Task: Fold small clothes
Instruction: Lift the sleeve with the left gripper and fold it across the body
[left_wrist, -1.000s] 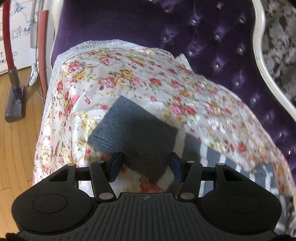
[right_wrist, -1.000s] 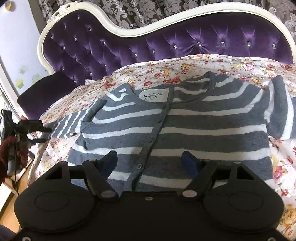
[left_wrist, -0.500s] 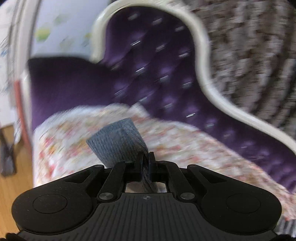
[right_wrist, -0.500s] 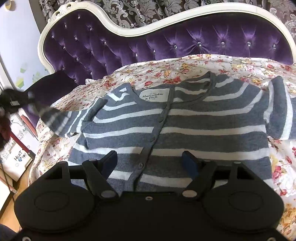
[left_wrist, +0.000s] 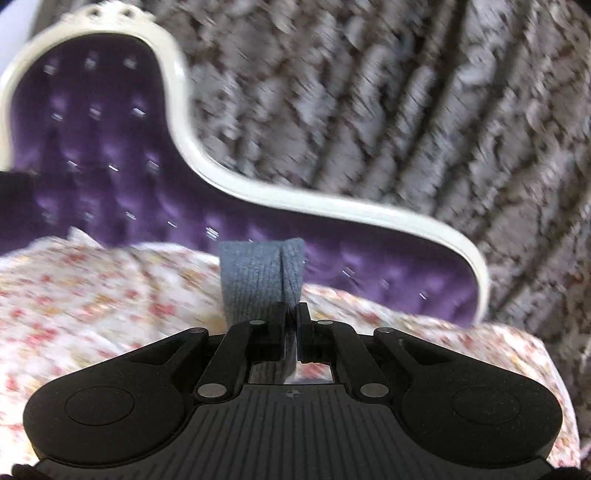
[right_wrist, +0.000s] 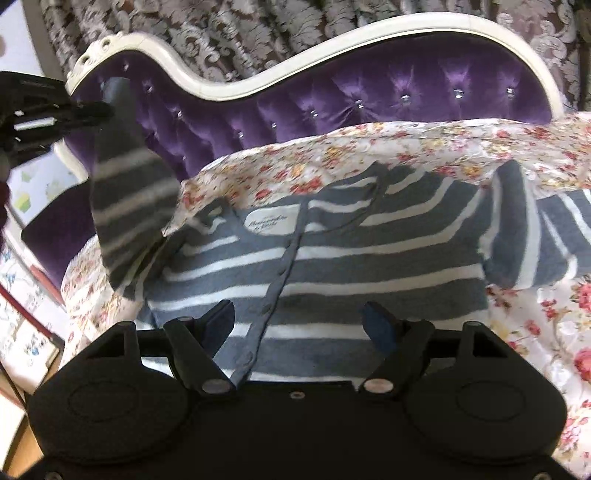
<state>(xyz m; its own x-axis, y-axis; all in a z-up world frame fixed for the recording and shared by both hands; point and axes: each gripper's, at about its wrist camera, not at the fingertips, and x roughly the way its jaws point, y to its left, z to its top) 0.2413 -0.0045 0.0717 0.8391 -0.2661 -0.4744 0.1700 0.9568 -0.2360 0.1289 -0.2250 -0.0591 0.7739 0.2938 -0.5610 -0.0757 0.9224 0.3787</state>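
Note:
A grey cardigan with white stripes (right_wrist: 332, 258) lies face up and buttoned on the floral bedspread (right_wrist: 424, 147). My left gripper (left_wrist: 292, 314) is shut on the grey cuff (left_wrist: 258, 277) of its left sleeve. In the right wrist view that gripper (right_wrist: 99, 109) holds the striped sleeve (right_wrist: 129, 206) lifted high above the bed at the left. My right gripper (right_wrist: 299, 317) is open and empty, low over the cardigan's hem. The other sleeve (right_wrist: 535, 243) lies flat at the right.
A purple tufted headboard (right_wrist: 369, 99) with a white frame (left_wrist: 295, 195) rises behind the bed. Patterned curtains (left_wrist: 406, 92) hang behind it. The bed's left edge drops to a wooden floor with papers (right_wrist: 26, 332).
My left gripper shut on the sleeve cuff and lifted it up off the bedspread, tilting upward. My right gripper stayed open but its view shifted over the hem.

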